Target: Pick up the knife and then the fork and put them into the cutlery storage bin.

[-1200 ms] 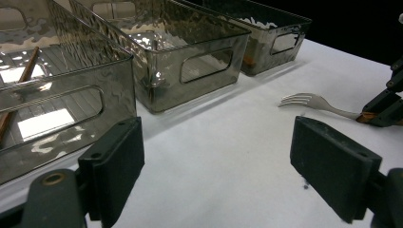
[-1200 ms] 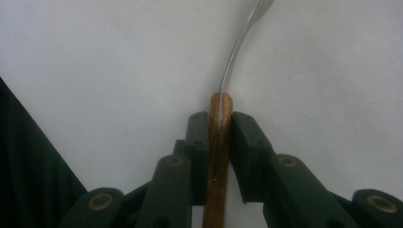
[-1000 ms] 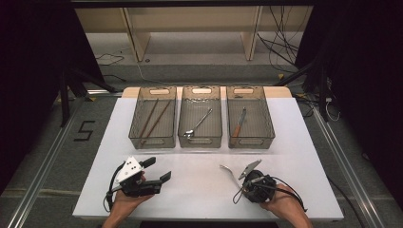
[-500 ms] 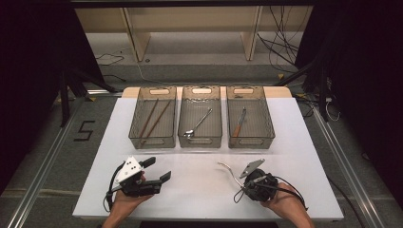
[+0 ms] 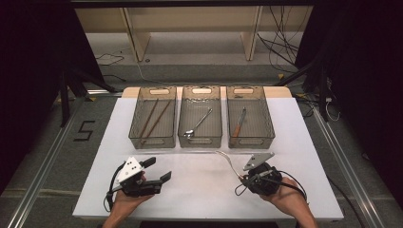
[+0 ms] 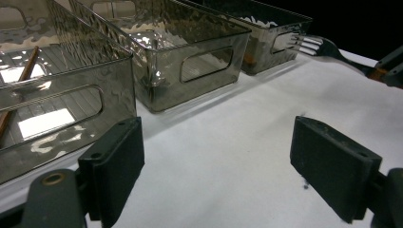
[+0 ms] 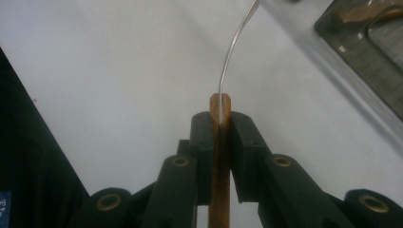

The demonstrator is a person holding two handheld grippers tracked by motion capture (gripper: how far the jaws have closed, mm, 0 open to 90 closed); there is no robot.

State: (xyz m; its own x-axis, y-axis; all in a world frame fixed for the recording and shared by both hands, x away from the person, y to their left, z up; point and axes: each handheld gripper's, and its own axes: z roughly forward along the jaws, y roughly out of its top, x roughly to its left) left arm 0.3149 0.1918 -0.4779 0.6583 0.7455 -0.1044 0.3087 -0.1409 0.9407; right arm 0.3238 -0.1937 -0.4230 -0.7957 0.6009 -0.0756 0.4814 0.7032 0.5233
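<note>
A fork with a wooden handle and a curved metal neck is held just above the white table, its tines pointing toward the bins. My right gripper is shut on the handle. In the right gripper view the two pads of the right gripper press on the brown handle of the fork from both sides. My left gripper stands open at the front left with nothing between its jaws. In the left gripper view the left gripper is wide apart, and the fork's tines show at the far right.
Three clear bins stand in a row at the back of the white table. The left bin holds chopsticks, the middle bin a spoon, the right bin a wooden-handled utensil. Dark floor and cables surround the table.
My right gripper has risen a little with the fork, whose tines now sit farther up and to the left. The left gripper has stayed still.
</note>
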